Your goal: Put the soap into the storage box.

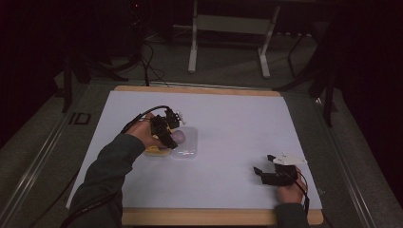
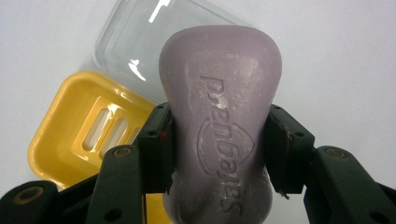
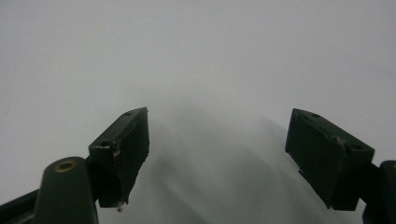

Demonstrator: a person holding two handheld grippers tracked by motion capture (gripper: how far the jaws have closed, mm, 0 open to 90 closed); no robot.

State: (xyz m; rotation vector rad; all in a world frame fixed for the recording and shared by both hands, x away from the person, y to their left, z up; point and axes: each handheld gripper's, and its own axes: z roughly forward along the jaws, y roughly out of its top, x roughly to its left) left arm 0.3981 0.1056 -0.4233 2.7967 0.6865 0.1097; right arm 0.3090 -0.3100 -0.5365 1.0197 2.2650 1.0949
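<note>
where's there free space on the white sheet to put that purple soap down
The white sheet is bare across its far strip and the wide middle between the clear lid and the right gripper, which is open and empty. It is crowded at the left: the left gripper grips the purple soap over the yellow soap dish and lid.

The place looked like a dim lab or recording studio rather than a home. The table (image 1: 209,217) was a wooden board covered by a plain white sheet (image 1: 237,123), set up as a bare work surface on a grey carpeted floor (image 1: 43,142). Beyond its far edge stood the white metal legs of a stand (image 1: 228,42), black cables (image 1: 149,66) trailed over the floor near the far left corner, and the surroundings lay in darkness.
</note>
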